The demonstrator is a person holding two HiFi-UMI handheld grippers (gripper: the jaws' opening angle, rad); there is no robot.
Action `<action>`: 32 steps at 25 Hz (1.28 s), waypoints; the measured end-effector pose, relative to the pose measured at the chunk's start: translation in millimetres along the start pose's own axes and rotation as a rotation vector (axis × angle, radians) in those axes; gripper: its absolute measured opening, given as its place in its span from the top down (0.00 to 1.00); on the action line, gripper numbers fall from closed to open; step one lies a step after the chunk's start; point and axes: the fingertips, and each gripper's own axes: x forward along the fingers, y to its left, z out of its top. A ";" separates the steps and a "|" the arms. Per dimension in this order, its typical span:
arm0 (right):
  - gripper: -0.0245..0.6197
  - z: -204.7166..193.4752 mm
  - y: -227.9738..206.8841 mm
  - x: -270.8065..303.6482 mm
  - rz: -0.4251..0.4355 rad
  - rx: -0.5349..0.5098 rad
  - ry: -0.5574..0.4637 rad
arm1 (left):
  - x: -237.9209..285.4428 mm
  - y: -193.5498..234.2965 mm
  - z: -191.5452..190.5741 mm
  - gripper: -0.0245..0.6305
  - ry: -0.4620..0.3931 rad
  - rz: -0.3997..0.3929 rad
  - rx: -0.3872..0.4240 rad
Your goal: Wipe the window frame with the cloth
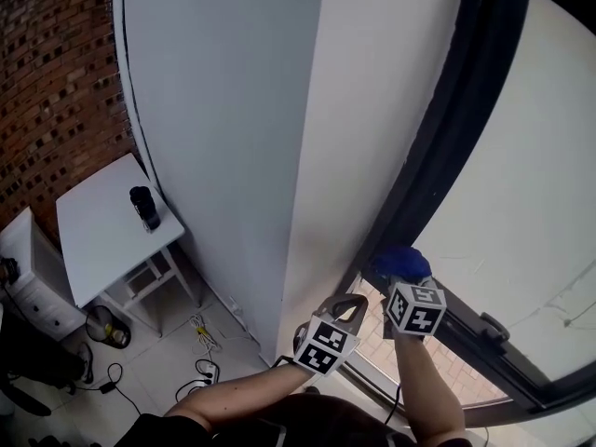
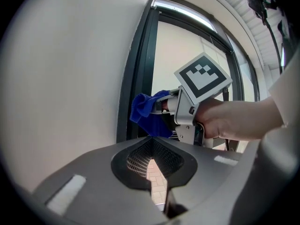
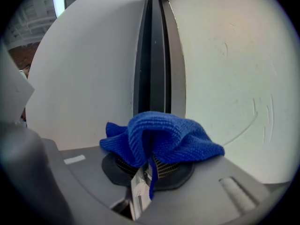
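**A:** Claws first: how did the right claw (image 3: 149, 170) stand?

**B:** Clamped on the blue cloth (image 3: 159, 137). The cloth bunched over the tips, so a thick pad faced forward for rubbing.

**A:** Where did that put the cloth?

**B:** Low on the upright of the dark window frame (image 3: 157, 55), with the white wall (image 3: 84, 78) to its left and the glass pane (image 3: 234, 78) to its right. I couldn't tell whether it pressed the frame or sat just short of it.

**A:** And the left claw (image 2: 152, 159)?

**B:** Jaws together on nothing, just left of the right one, near the wall. I'd judge it was kept aside to leave the frame free.

**A:** Anything farther out?

**B:** A small white tabletop (image 1: 93, 231) down at the far left, carrying a dark bottle (image 1: 144, 208).
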 end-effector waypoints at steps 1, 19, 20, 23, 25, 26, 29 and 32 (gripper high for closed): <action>0.88 4.1 -0.5 -1.2 0.000 -0.001 -0.002 | -0.1 -2.6 2.4 0.97 -0.003 -0.007 -0.008; 0.88 104.4 -7.1 -28.9 -0.004 -0.055 -0.109 | -16.4 -16.6 82.7 0.97 -0.094 -0.040 0.015; 0.88 112.6 -8.2 -30.6 -0.008 -0.063 -0.115 | -15.3 -16.4 89.9 0.97 -0.101 -0.039 0.021; 0.88 134.6 -9.6 -34.9 -0.014 -0.086 -0.133 | -15.0 -14.2 112.9 0.97 -0.134 -0.032 0.036; 0.88 140.9 -8.3 -36.3 -0.016 -0.099 -0.131 | -17.2 -13.4 123.5 0.97 -0.147 -0.033 0.049; 0.88 143.0 -7.7 -36.8 -0.018 -0.102 -0.130 | -18.4 -13.3 127.3 0.97 -0.151 -0.034 0.053; 0.88 152.8 -7.2 -38.7 -0.024 -0.107 -0.139 | -19.1 -15.6 134.4 0.97 -0.160 -0.044 0.056; 0.88 168.1 -8.8 -40.3 -0.034 -0.124 -0.158 | -17.2 -21.4 141.7 0.97 -0.174 -0.058 0.066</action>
